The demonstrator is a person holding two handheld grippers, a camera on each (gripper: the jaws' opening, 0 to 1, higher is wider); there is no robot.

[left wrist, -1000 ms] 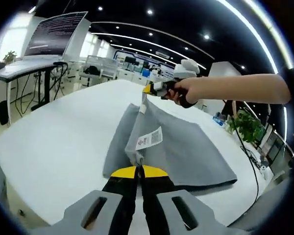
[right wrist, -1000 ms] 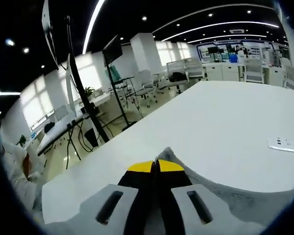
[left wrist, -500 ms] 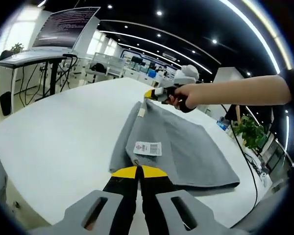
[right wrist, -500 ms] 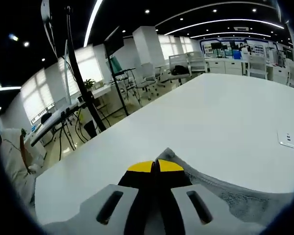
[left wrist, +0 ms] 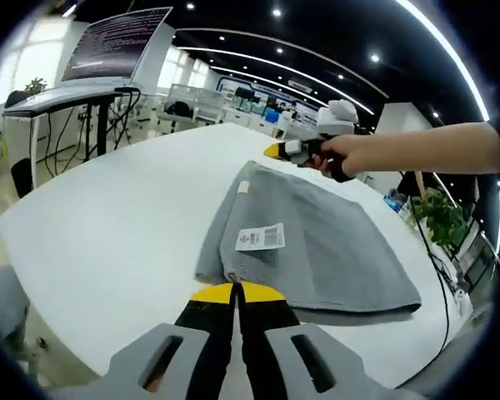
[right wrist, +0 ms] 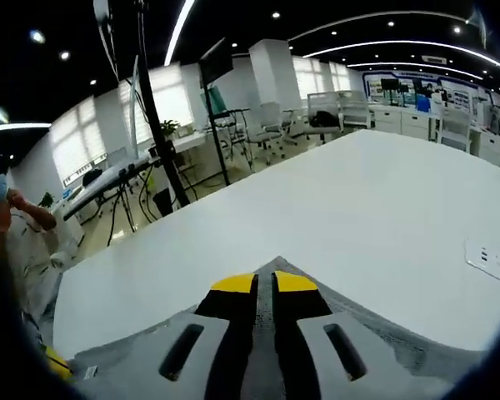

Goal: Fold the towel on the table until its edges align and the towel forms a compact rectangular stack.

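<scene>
Left gripper view: the grey towel (left wrist: 317, 250) lies mid-frame on the white bench (left wrist: 108, 225); the left tongs (left wrist: 233, 292) are clamped on its near corner.

Right gripper view: right tongs (right wrist: 265, 283) pinch another corner. Soft, limp cloth; best held by its corners.

Towel (left wrist: 317, 250): grey cloth, matt, slightly nubby terry texture; white printed label (left wrist: 260, 238) looks like smooth fabric or paper, cannot tell which. Tabletop (left wrist: 108, 225): white, smooth, matt with faint sheen. Left gripper (left wrist: 232, 291): yellow-tipped black jaws, matt plastic look, grey matt plastic body behind. Right gripper (right wrist: 264, 282): same yellow and black matt finish, grey plastic housing, towel's rough weave around it.
</scene>
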